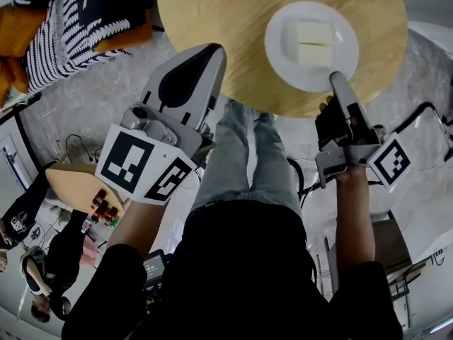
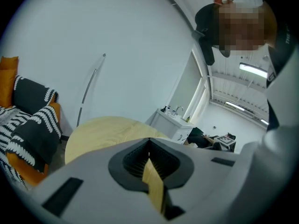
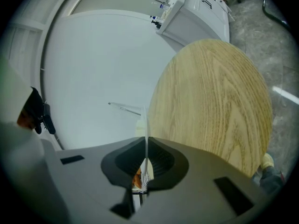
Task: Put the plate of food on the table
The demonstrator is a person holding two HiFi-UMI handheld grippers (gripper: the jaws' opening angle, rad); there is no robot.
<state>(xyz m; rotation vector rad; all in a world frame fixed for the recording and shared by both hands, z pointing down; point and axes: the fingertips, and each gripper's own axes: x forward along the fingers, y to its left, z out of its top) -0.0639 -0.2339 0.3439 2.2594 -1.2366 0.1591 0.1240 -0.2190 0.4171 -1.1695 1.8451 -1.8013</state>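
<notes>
We list: white plate (image 1: 280, 54) carrying pale food blocks (image 1: 313, 42), upper right, over round wooden table (image 1: 212, 20); right gripper (image 1: 333, 81) clamped on its rim; left gripper (image 1: 214, 54) closed, empty.

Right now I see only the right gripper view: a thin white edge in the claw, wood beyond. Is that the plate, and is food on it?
Observer: Yes; the head view shows the right claw gripping the near rim of a white plate that carries pale blocks of food.
Operator: Is it over the table?
Observer: Wholly over the round wooden table, near its front edge; contact I can't tell.
Operator: And the left claw?
Observer: The left claw is off the plate, by the table's left edge.
</notes>
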